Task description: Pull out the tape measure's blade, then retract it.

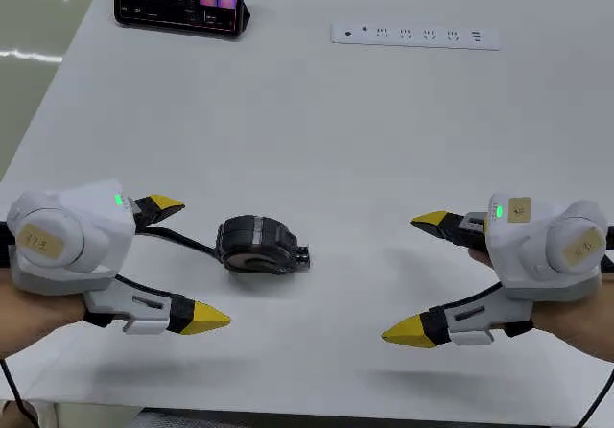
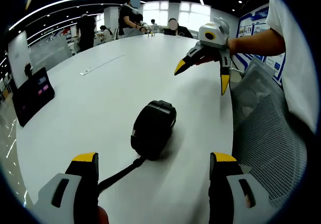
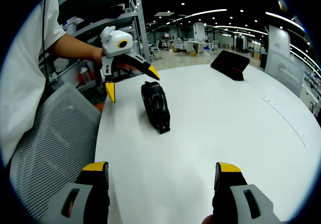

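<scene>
Nearest, the left gripper (image 1: 194,260) and right gripper (image 1: 408,276) are hovering, fingers spread wide, holding nothing; between them, closer to the left, the tape measure (image 1: 257,245) is lying on the surface (image 1: 336,130); likely hard-cased and hefty, it is inviting a clamp across its body.

Holds the left gripper (image 1: 201,260) low at the left side, jaws spread wide, tips pointing inward. Holds the right gripper (image 1: 400,276) opposite, facing it, jaws also spread wide, nothing between them.
</scene>
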Action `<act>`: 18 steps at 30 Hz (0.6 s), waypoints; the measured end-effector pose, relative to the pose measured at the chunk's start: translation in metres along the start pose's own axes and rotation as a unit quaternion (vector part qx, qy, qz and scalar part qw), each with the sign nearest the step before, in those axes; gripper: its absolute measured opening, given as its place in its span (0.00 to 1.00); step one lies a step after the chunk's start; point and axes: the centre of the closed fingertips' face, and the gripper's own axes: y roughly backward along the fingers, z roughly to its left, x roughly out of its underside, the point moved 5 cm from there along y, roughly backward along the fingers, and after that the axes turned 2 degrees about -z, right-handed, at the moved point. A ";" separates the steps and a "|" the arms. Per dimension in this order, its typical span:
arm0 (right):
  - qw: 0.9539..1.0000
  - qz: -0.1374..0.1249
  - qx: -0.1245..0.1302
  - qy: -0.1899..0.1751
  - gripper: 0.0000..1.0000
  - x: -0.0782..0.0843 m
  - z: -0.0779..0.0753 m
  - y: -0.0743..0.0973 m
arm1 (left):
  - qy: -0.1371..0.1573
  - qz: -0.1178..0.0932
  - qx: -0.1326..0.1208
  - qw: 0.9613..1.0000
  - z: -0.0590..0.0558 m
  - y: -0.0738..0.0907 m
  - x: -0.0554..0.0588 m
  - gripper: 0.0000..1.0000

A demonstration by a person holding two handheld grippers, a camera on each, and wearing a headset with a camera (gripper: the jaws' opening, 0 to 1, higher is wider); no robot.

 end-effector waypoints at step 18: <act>0.999 0.004 -0.026 0.019 0.78 -0.011 -0.009 -0.024 | -0.035 0.038 0.034 0.998 0.008 -0.025 -0.006 0.58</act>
